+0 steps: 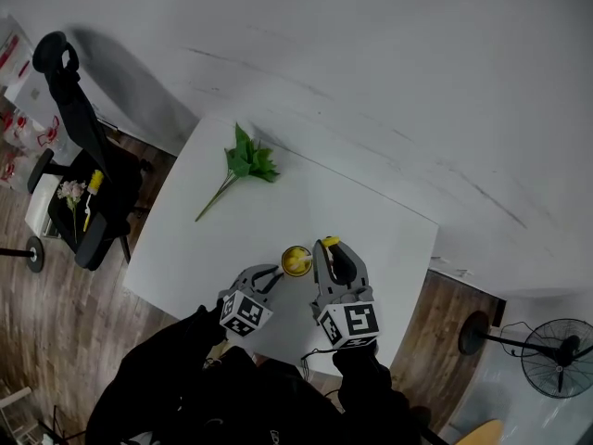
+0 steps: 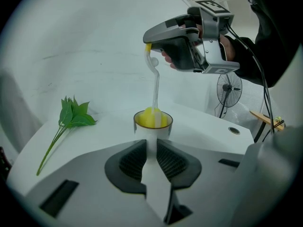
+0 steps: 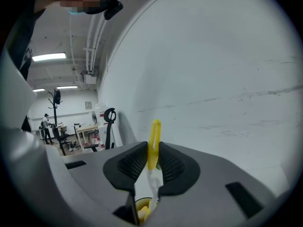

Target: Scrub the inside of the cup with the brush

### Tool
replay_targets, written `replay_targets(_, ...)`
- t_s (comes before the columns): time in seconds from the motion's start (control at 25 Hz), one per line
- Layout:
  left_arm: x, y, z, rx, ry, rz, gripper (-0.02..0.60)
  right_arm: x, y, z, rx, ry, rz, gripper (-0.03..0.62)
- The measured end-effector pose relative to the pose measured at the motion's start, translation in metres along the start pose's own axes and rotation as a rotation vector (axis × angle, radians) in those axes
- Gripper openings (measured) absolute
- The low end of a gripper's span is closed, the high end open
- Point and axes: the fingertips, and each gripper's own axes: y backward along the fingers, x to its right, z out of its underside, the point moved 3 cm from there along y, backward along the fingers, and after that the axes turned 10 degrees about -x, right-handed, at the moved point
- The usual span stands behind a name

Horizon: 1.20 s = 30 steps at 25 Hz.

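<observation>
Smooth matt white bench (image 2: pixel 109 112); at frame centre the cup (image 2: pixel 152 129) looks glazed white with a shiny dark rim. The brush (image 2: pixel 155 86) has a translucent plastic stem, a glossy yellow tip and a soft yellow foam head. The left gripper (image 2: pixel 152 151) and right gripper (image 3: pixel 150 161) have matt grey plastic shells with black ribbed pads (image 3: pixel 130 162)

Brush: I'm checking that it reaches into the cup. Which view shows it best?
Left gripper view: the brush shows stem and yellow head, the head inside the cup. Right gripper view shows mainly its handle; head view only a yellow speck.
</observation>
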Motion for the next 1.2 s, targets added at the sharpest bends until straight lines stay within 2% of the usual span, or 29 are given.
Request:
replay_targets(0.52,0.001,-0.001,0.002,-0.009,-0.01,0.007,0.081,-0.033,0.032,0.023,-0.033,0.014,-0.041,0.086)
replay_targets(0.72,0.003,0.002,0.001,-0.017,0.001,-0.005,0.081,-0.04,0.042,0.002,0.011,0.031,-0.033,0.086)
replay_targets(0.8,0.003,0.004,0.001,-0.013,0.039,0.002,0.083,-0.041,0.05,-0.009,0.023,0.038,-0.021,0.087)
replay_targets(0.84,0.002,0.004,0.001,-0.009,0.066,0.011,0.095,-0.041,0.054,-0.015,0.042,0.045,-0.015,0.087)
replay_targets(0.92,0.001,0.006,-0.002,0.001,0.105,0.026,0.259,-0.041,0.064,-0.026,0.084,0.059,-0.004,0.087)
replay_targets(1.2,0.002,0.019,-0.007,0.022,0.083,0.008,0.278,-0.046,0.092,-0.04,0.136,0.071,0.036,0.086)
